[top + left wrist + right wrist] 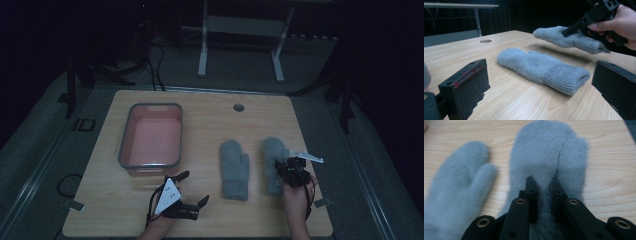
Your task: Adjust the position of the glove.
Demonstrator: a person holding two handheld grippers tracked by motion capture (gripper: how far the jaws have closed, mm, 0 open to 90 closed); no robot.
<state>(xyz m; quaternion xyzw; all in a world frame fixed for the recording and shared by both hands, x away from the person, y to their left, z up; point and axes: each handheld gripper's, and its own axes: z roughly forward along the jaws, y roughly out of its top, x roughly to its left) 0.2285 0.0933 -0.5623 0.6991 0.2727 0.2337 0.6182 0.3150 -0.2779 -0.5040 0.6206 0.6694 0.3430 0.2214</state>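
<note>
Two grey fuzzy mittens are on the wooden table (pixel 210 120). The left mitten (pixel 234 169) (pixel 541 67) (pixel 456 182) lies flat. The right mitten (pixel 273 155) (pixel 564 37) (pixel 549 152) is pinched near its cuff by my right gripper (pixel 289 169) (pixel 544 192), which is shut on it and holds it a little above the table. My left gripper (pixel 192 189) (pixel 536 90) is open near the front edge, its black jaws wide apart and pointing toward the left mitten's cuff.
A pink bin with a grey rim (pixel 151 136) stands at the table's left. A small round hole (pixel 238 107) (pixel 485 41) is near the far edge. A white frame (pixel 240 30) stands on the floor beyond.
</note>
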